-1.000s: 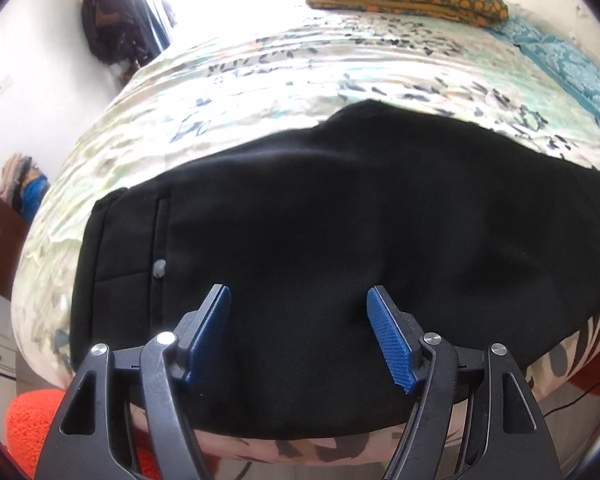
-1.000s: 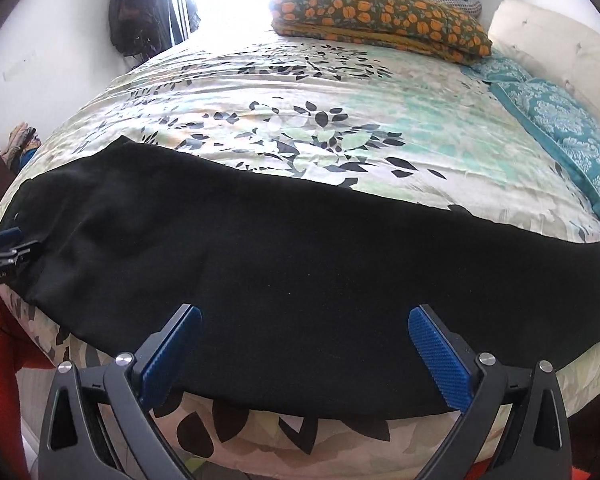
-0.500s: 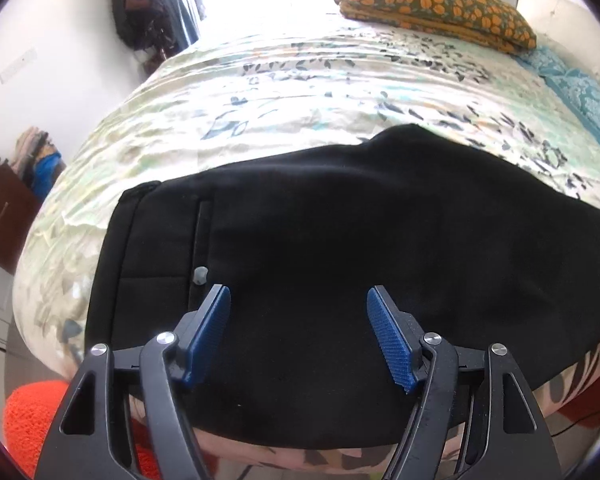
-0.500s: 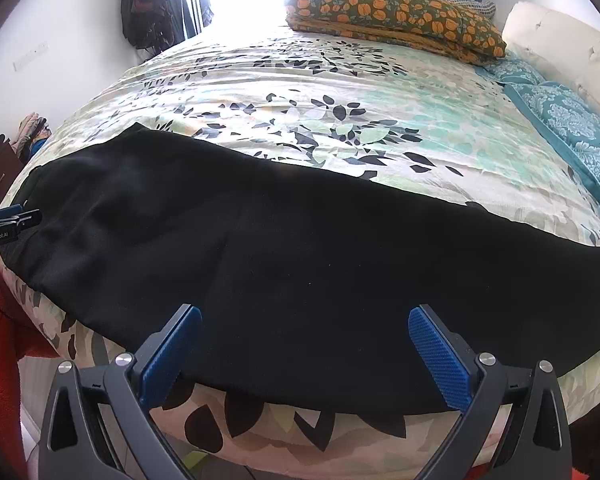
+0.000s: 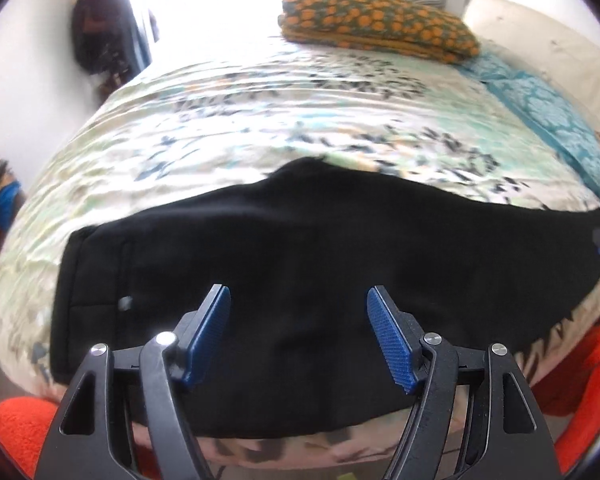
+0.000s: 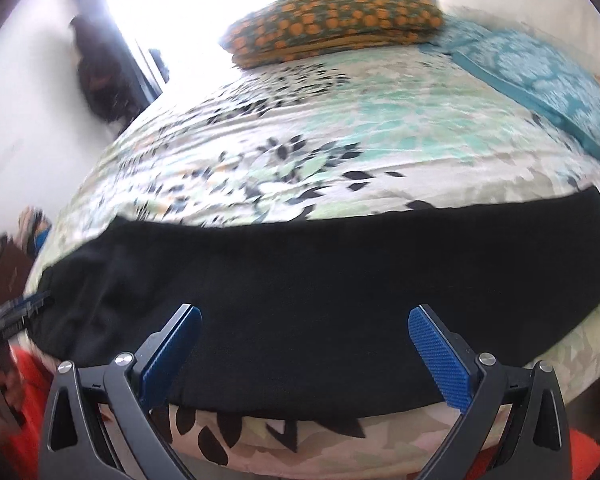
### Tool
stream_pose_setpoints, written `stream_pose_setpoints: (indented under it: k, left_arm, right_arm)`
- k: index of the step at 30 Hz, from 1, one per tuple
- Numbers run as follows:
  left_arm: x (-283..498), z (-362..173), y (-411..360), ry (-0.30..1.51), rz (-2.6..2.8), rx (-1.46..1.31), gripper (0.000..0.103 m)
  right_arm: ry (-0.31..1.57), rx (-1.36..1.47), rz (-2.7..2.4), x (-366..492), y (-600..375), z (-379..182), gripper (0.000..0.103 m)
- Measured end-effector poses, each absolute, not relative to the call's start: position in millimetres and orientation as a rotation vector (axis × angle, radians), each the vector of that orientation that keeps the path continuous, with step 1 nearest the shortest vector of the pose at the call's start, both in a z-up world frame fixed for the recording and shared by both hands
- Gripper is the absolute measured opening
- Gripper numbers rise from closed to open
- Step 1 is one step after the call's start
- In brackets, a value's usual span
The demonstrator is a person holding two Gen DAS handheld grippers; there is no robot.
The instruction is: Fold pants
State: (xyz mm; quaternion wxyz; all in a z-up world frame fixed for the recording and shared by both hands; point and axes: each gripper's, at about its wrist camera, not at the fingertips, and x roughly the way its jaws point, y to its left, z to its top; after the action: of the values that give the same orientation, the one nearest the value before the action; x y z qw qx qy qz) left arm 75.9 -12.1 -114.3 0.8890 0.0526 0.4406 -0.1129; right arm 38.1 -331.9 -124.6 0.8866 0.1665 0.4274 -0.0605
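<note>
Black pants [image 5: 300, 248] lie flat along the near edge of the bed, folded lengthwise, waist end with a pocket button [image 5: 124, 303] at the left. They also show in the right wrist view [image 6: 320, 280], leg end at the right. My left gripper [image 5: 298, 300] is open and empty just above the waist part. My right gripper [image 6: 304, 320] is open and empty above the leg part. The left gripper's tip [image 6: 28, 304] shows at the left edge of the right wrist view, beside the waist.
The floral bedsheet [image 6: 340, 140] covers the bed behind the pants. An orange-dotted folded blanket [image 5: 376, 22] and a teal pillow [image 6: 540, 80] lie at the far end. Orange fabric [image 5: 20, 428] is below the bed edge. A dark bag [image 5: 100, 36] hangs at the far left wall.
Both grippers have pulled back and shifted; the left view now takes in more of the pants to the right, the right view has swung toward the leg end. The pants lie unchanged.
</note>
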Motion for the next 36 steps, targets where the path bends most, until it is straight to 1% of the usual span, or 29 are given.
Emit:
stream_pose_setpoints:
  k: [3,6,8,11,12,14,17,19,23,26,27,29,30,31,33,35,36]
  left_arm:
    - [75,-130,-55,0.933,-0.328,0.225,0.074]
    - [89,-174,-66,1.049,-0.227,0.393,0.075]
    - [95,-177,-42,1.074,-0.235,0.254,0.075]
    - [99,-165,-26,1.079,-0.151,0.228,0.075]
    - [100,-161,-24,1.075,-0.148,0.210,0.073]
    - [101,-149,-22,1.055,-0.152,0.165,0.073]
    - [100,-132,-37,1.022,-0.184,0.155,0.073]
    - [98,-124,-52,1.003,-0.214,0.180,0.074]
    - [92,-121,-74,0.992,-0.246,0.215,0.074]
    - [84,-124,-94,1.002,-0.297,0.235,0.074]
    - [81,-125,-105,0.999,-0.323,0.252,0.074]
    - [78,-125,-137,0.979,-0.388,0.290,0.074]
    - [74,-126,-152,0.962,-0.424,0.310,0.074]
    - [72,-128,-169,0.944,-0.460,0.332,0.074]
    - [67,-138,-195,0.952,-0.503,0.394,0.074]
    - [72,-168,-216,1.053,-0.489,0.479,0.074]
    - [76,-179,-218,1.086,-0.477,0.480,0.075]
  right_arm:
    - [0.879,0.541,-0.211,29,-396,-120,0.103]
    - [0.820,0.722,-0.247,9,-466,-111,0.103]
    - [0.748,0.863,-0.305,-19,-520,-105,0.103]
    - [0.580,1.035,-0.398,-77,-599,-101,0.103]
    - [0.559,1.081,-0.392,-88,-620,-107,0.103]
    - [0.576,1.145,-0.350,-98,-654,-122,0.103]
    - [0.613,1.201,-0.219,-87,-678,-144,0.101]
    - [0.648,1.247,-0.153,-81,-681,-160,0.094]
    - [0.732,1.198,-0.194,-70,-677,-175,0.093]
    - [0.731,1.178,-0.190,-64,-676,-183,0.090]
    - [0.737,1.169,-0.196,-62,-676,-185,0.087]
    - [0.741,1.170,-0.221,-62,-680,-190,0.076]
    - [0.750,1.166,-0.250,-62,-680,-191,0.056]
    - [0.774,1.152,-0.290,-63,-682,-192,0.024]
    - [0.804,1.155,-0.314,-67,-686,-201,0.022]
    - [0.779,1.186,-0.287,-75,-688,-202,0.020]
    - [0.770,1.183,-0.278,-77,-687,-198,0.020]
